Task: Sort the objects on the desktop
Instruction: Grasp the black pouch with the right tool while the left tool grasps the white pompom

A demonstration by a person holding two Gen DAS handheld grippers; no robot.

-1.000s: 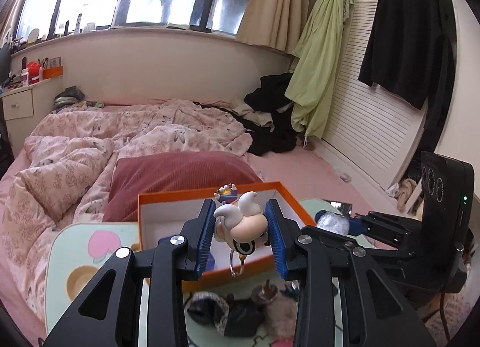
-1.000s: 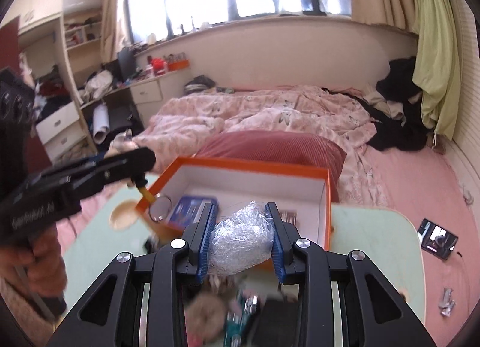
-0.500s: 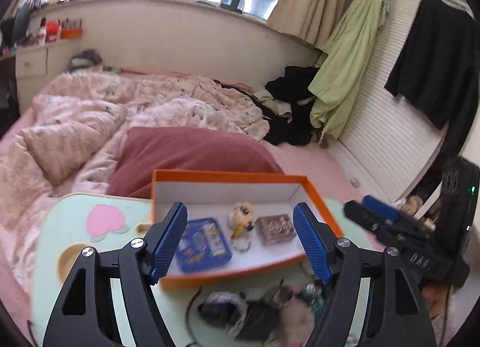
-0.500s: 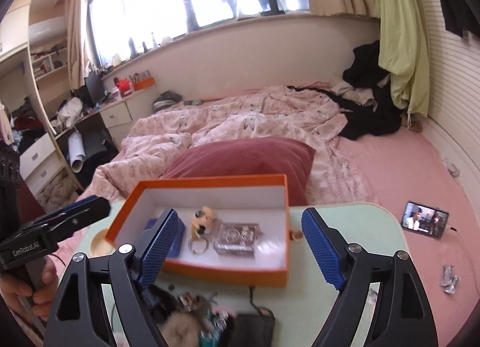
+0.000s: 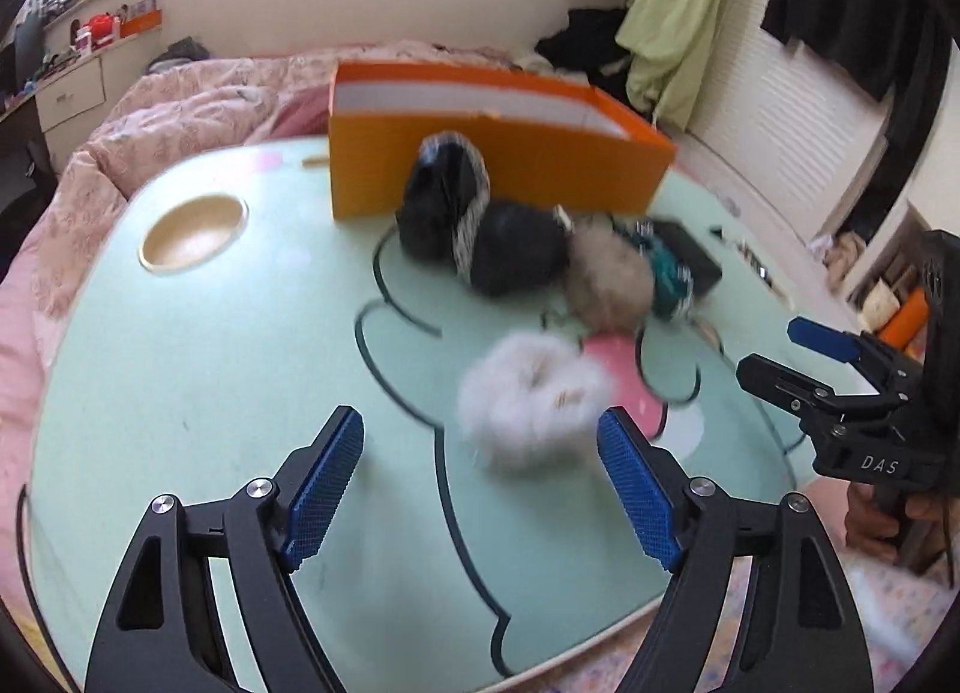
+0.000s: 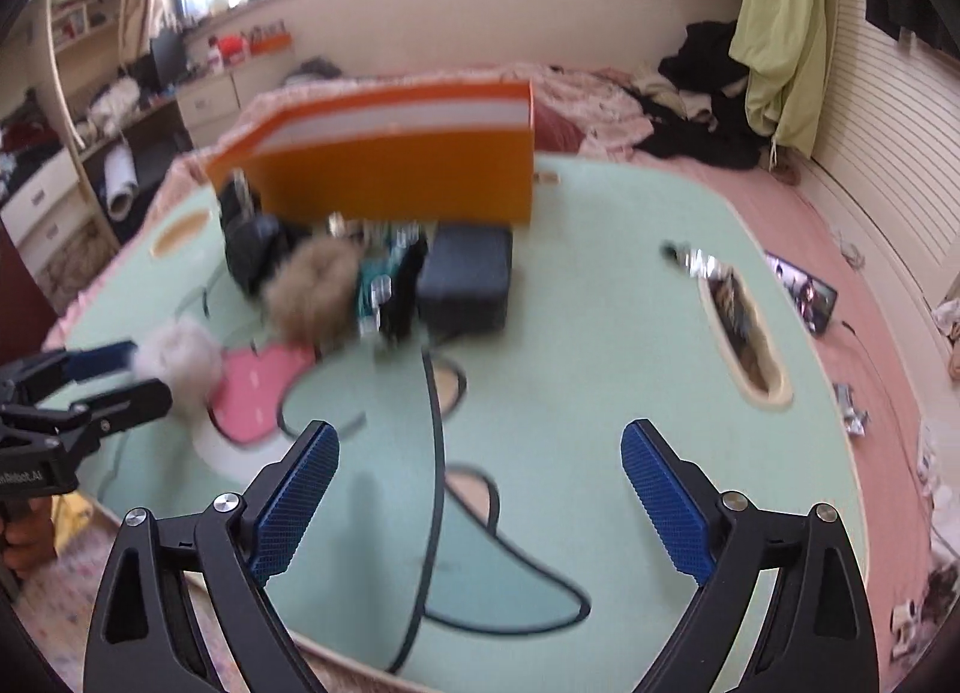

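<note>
Left wrist view: left gripper (image 5: 480, 489), jaws opening and empty, should centre on the white pompom (image 5: 531, 402) before the orange box (image 5: 498, 165).

- "DAS" stood in pale letters on the black body of the right gripper (image 5: 840, 360), seen off to the right of the left gripper's fingers in the left wrist view.
- A white label ending in "Robot.AI" stood on the body of the left gripper (image 6: 123, 375), off to the left of the right gripper's fingers; its first letters were cut off at the frame edge.
- Nothing else was readable through the blur.
</note>
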